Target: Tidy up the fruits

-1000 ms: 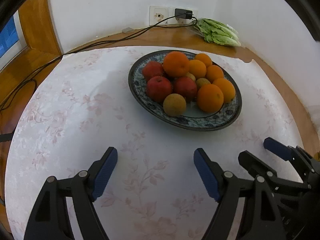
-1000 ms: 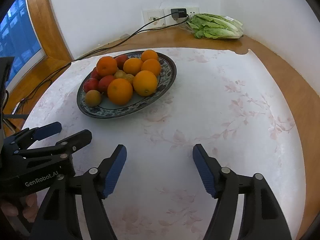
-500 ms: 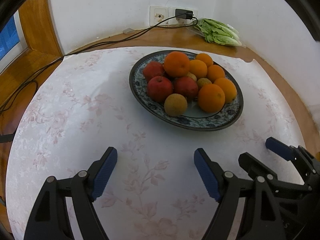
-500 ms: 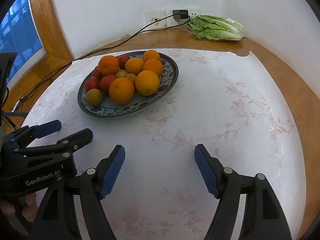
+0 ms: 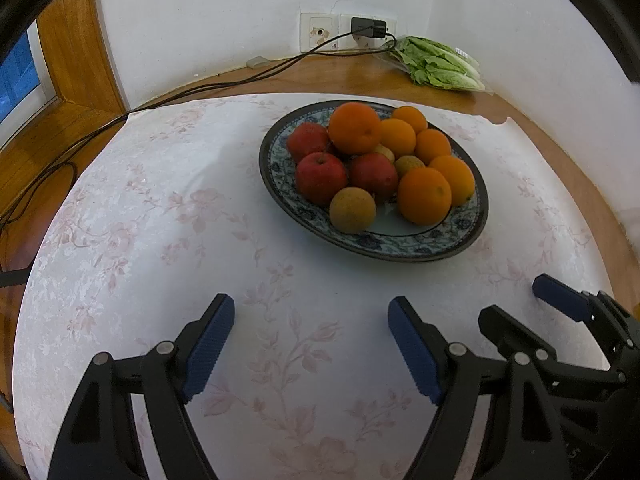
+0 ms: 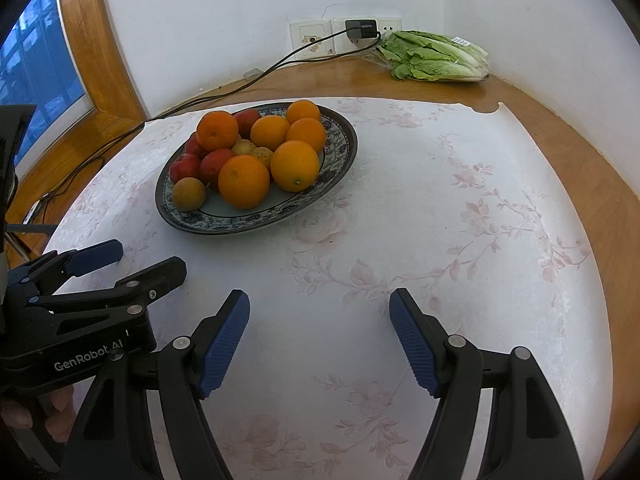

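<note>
A blue-patterned plate (image 5: pixel 404 246) (image 6: pixel 240 224) holds several oranges (image 5: pixel 424 196) (image 6: pixel 295 165), red apples (image 5: pixel 321 176) (image 6: pixel 185 168) and small brownish fruits (image 5: pixel 352 210) (image 6: pixel 189 194), piled together. My left gripper (image 5: pixel 310 324) hovers open over the flowered tablecloth, short of the plate, with nothing between its fingers. My right gripper (image 6: pixel 319 320) is open too and empty, to the right of the plate. Each gripper shows in the other's view: the right gripper (image 5: pixel 528 304) at the lower right, the left gripper (image 6: pixel 136 258) at the lower left.
A bag of lettuce (image 5: pixel 436 64) (image 6: pixel 436 56) lies in the far corner by the wall sockets (image 6: pixel 344 34). A black cable (image 5: pixel 180 94) runs along the wooden table edge to the left. A window (image 6: pixel 36 64) is at the left. A hand (image 6: pixel 36 412) holds the left gripper.
Both grippers have drawn slightly back and up, so the plate sits a little farther off in each view. Both stay open; no fruit has moved.
</note>
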